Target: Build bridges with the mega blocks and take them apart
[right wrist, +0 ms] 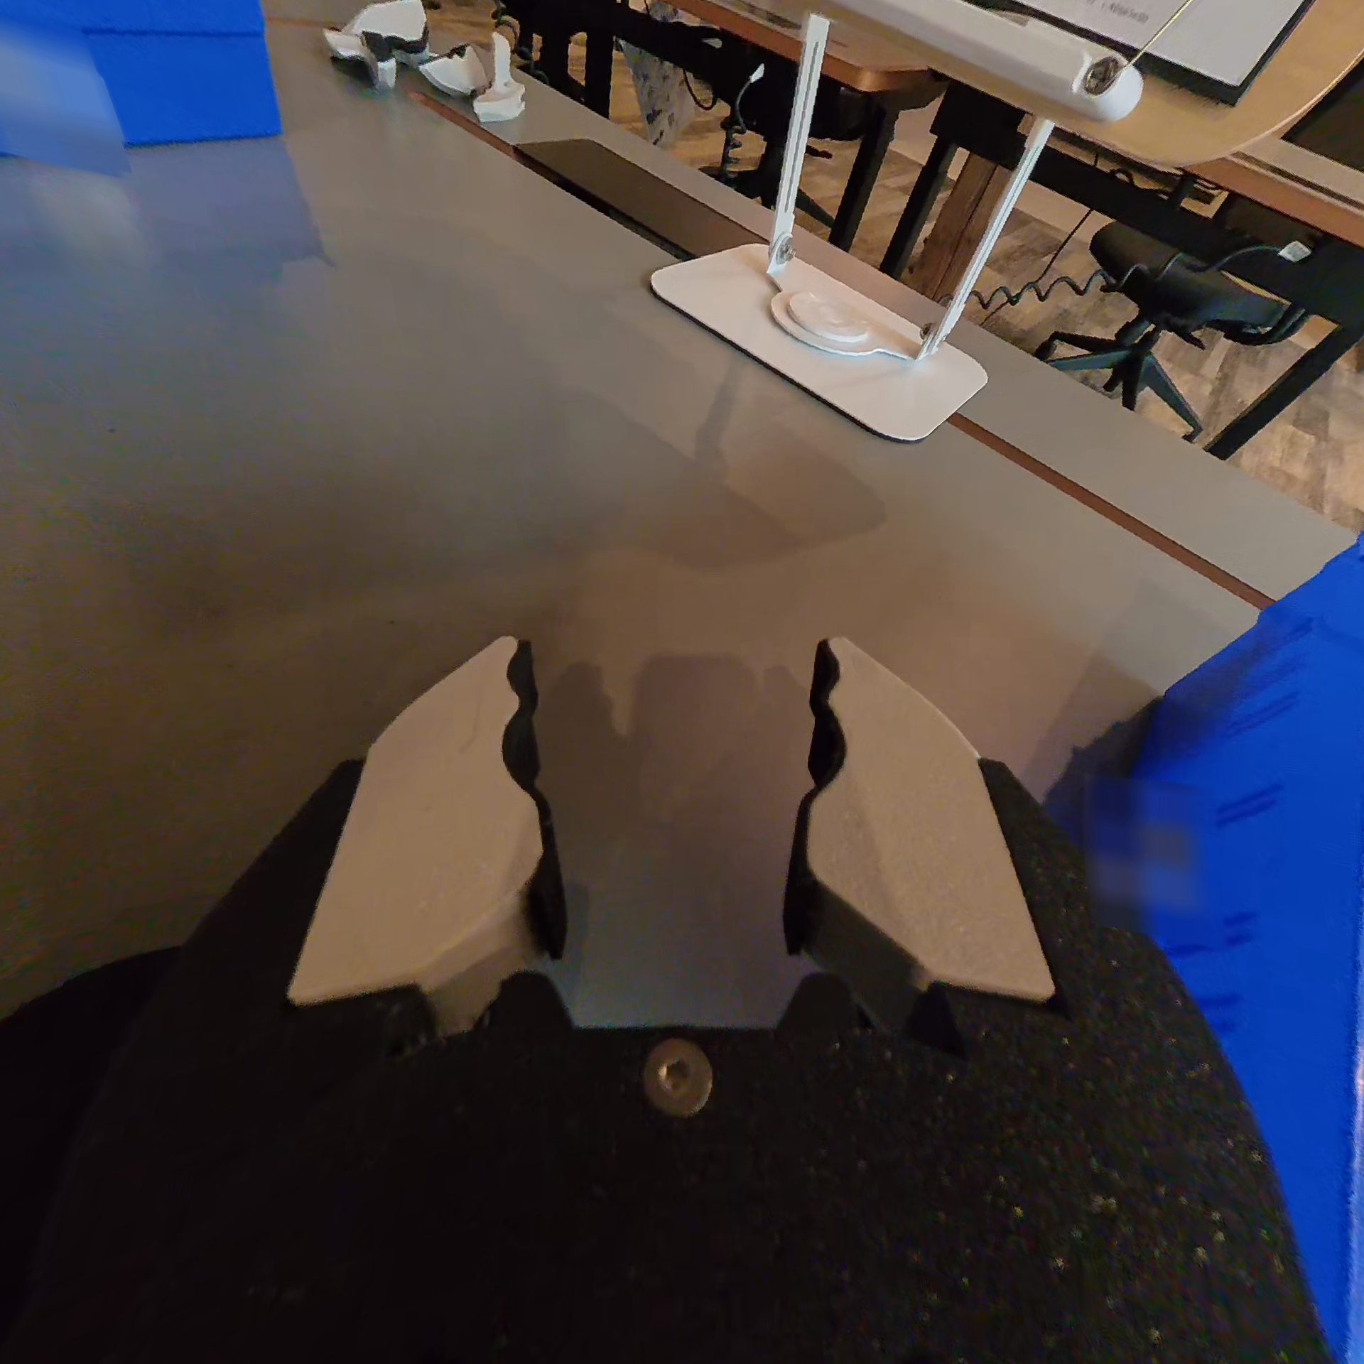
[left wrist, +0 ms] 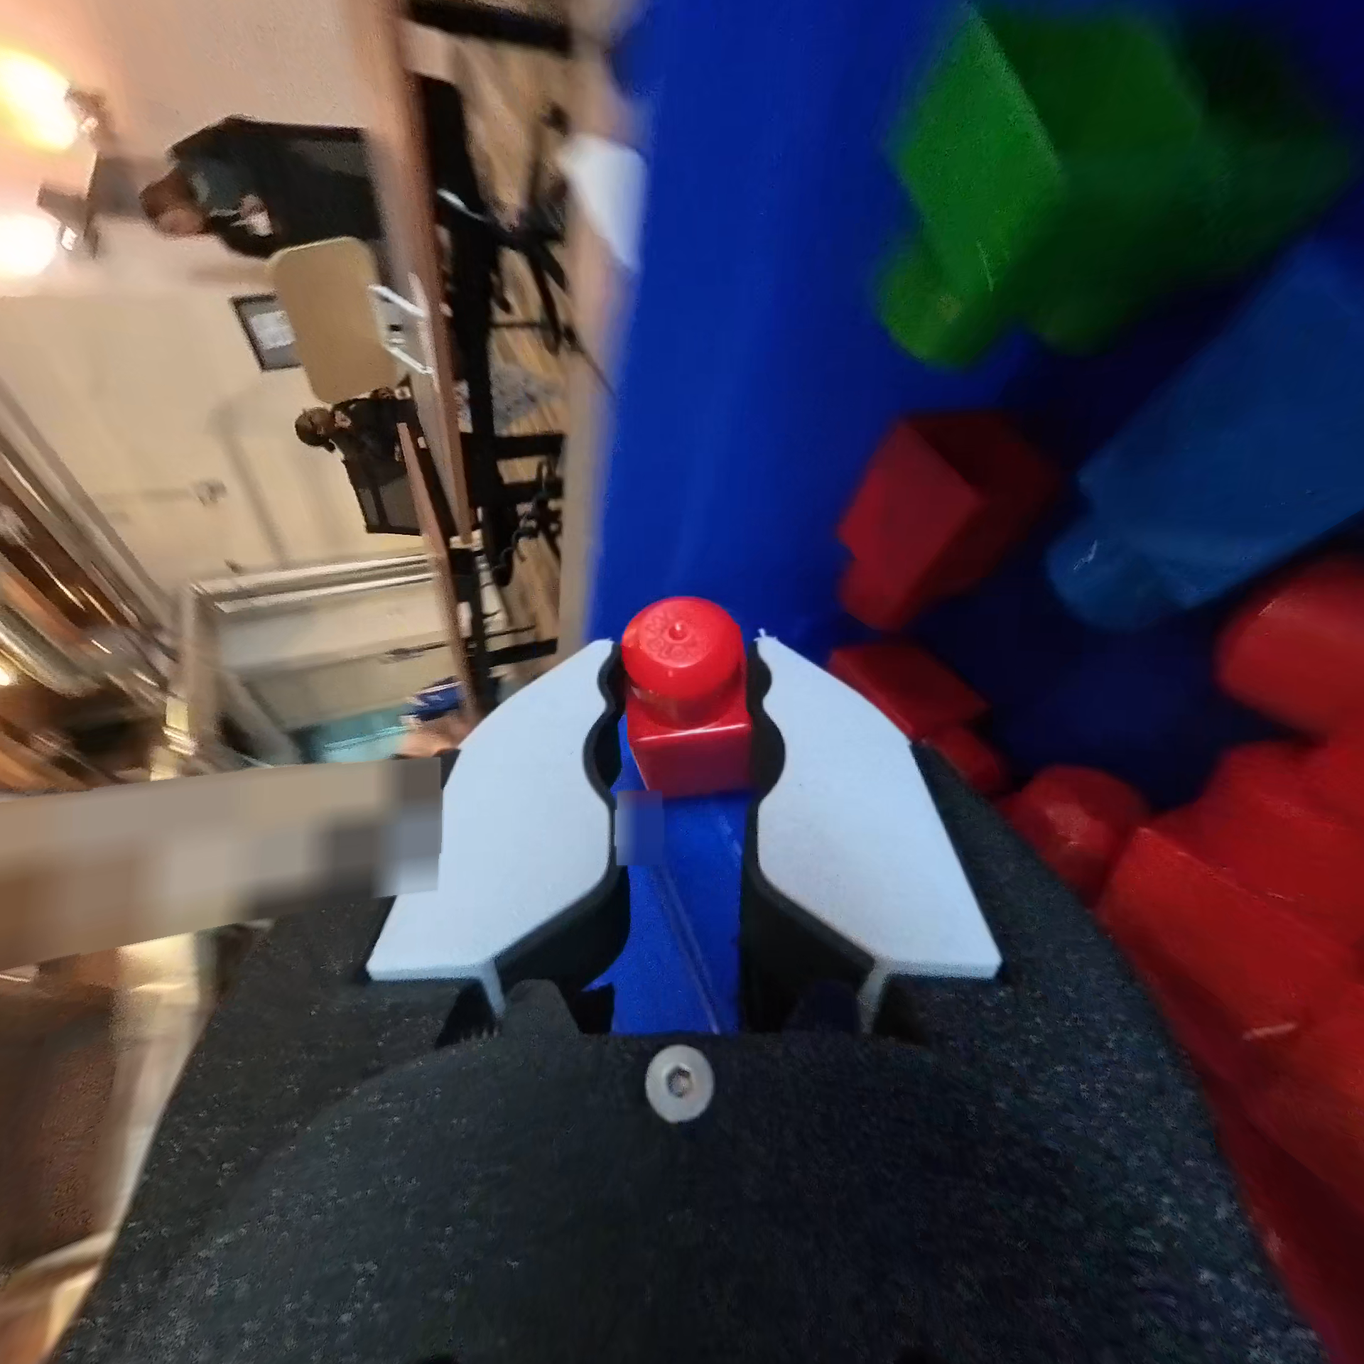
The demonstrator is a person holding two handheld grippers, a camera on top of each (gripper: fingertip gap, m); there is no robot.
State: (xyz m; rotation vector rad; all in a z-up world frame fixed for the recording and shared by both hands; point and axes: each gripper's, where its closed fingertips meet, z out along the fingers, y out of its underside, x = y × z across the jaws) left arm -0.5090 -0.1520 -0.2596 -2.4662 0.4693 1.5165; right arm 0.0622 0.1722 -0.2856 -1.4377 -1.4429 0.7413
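Note:
In the left wrist view my left gripper [left wrist: 683,653] is shut on a small red one-stud block [left wrist: 686,701], its stud pointing forward past the fingertips. The view is tilted sideways. Beside it is a blue bin [left wrist: 738,295] holding loose mega blocks: a green one [left wrist: 1033,207], a blue one [left wrist: 1218,480] and several red ones [left wrist: 945,509]. In the right wrist view my right gripper [right wrist: 672,653] is open and empty, held low over a bare grey table [right wrist: 369,443]. No block lies between its fingers.
A white lamp stand [right wrist: 819,339] stands on the table ahead of the right gripper. A blue container [right wrist: 1255,849] is at the right edge, another blue box [right wrist: 184,74] at the far left. White broken-looking pieces [right wrist: 435,52] lie at the back. Desks and chairs stand beyond the table edge. Across from one pair of fingers to the other is roughly 65 cm.

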